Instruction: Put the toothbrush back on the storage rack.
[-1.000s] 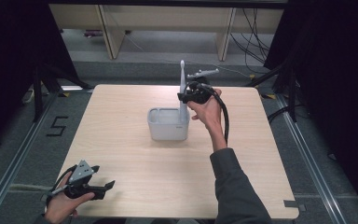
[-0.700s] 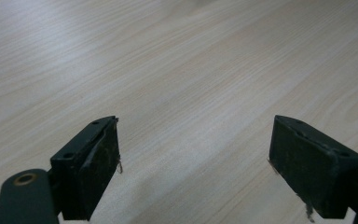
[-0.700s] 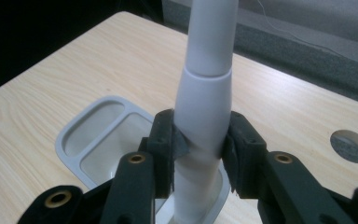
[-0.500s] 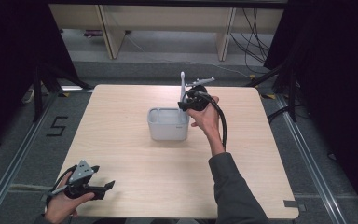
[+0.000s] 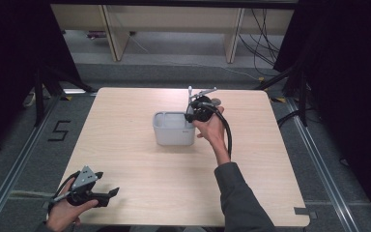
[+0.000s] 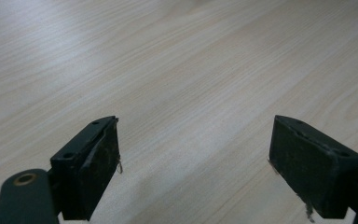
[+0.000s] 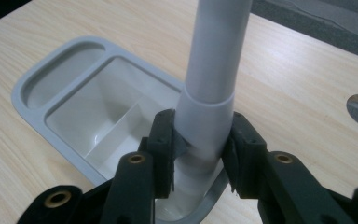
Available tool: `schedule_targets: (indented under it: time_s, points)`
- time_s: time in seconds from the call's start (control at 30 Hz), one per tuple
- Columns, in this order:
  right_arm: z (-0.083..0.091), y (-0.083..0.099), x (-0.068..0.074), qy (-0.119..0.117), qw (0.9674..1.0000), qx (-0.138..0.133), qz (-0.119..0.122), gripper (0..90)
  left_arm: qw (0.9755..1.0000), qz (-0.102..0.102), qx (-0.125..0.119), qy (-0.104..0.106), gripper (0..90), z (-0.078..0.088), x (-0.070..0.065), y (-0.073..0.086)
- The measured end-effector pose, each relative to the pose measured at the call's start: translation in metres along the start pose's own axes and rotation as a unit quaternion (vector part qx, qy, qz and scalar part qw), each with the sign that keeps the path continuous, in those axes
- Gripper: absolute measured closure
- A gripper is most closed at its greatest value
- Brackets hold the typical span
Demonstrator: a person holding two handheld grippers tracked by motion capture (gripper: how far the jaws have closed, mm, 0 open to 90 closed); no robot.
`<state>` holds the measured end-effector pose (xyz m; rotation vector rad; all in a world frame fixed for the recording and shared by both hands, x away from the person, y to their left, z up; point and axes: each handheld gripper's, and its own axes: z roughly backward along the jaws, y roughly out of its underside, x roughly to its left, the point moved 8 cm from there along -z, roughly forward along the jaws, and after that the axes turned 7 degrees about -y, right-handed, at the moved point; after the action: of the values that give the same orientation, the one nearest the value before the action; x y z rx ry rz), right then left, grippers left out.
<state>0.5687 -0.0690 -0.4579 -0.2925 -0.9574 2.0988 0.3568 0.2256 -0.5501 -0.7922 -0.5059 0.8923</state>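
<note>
A grey plastic bin [image 5: 173, 129] with inner compartments stands at the middle of the wooden table. My right gripper [image 5: 196, 112] is at the bin's right end, shut on a pale grey upright tube [image 5: 190, 94] that rises above it. In the right gripper view the tube [image 7: 214, 70] is clamped between both pads of the right gripper [image 7: 198, 149], and its lower end sits just above the near rim of the bin [image 7: 42, 84]. My left gripper [image 5: 107, 194] rests near the table's front left corner. Its jaws are open and empty over bare wood [image 6: 191, 70].
A round metal grommet [image 5: 216, 101] is set in the table just behind the right hand, and a thin grey arm [image 5: 204, 91] sticks out from the tube's top. Shelf legs and cables lie on the floor beyond the far edge. A "5" mark [image 5: 58, 130] is on the floor at the left.
My right hand has sunk with the grey tube, bringing it lower at the bin's right end. The left gripper has stayed in place.
</note>
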Motion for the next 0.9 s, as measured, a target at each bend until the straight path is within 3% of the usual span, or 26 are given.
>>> schedule_targets:
  time_s: [0.03,0.1,0.3,0.47,0.5,0.57,0.7,0.9]
  points:
    - [0.001,0.002,0.002,-0.001,0.9999,-0.001,-0.013,66.5,1.0,0.004,-0.003,0.001,15.6,-0.001,-0.001,0.0]
    - [0.0,0.002,0.002,-0.003,0.9999,-0.001,-0.014,66.4,1.0,0.005,-0.004,0.001,15.6,-0.001,-0.001,0.0]
    - [0.001,0.002,-0.001,0.0,1.0,-0.005,0.001,64.7,1.0,0.0,0.002,0.0,15.6,0.0,-0.001,0.0]
    - [0.001,-0.001,0.004,0.002,0.9997,-0.019,-0.013,53.4,1.0,-0.005,0.005,0.001,15.6,0.0,0.0,0.001]
    - [0.004,-0.001,0.003,0.005,0.9998,-0.017,-0.003,45.5,1.0,0.0,0.002,0.002,15.6,0.0,-0.001,0.0]
    - [0.006,-0.001,0.006,0.004,0.9998,-0.018,-0.011,44.5,1.0,0.0,0.002,0.001,15.7,0.0,-0.001,0.0]
    - [0.017,-0.004,0.008,0.005,0.9988,-0.047,-0.013,38.6,1.0,0.004,-0.003,0.002,15.6,-0.001,-0.001,0.0]
    - [0.029,-0.001,0.006,-0.005,0.998,-0.059,-0.021,36.7,1.0,0.004,-0.003,0.002,15.7,-0.001,-0.001,0.0]
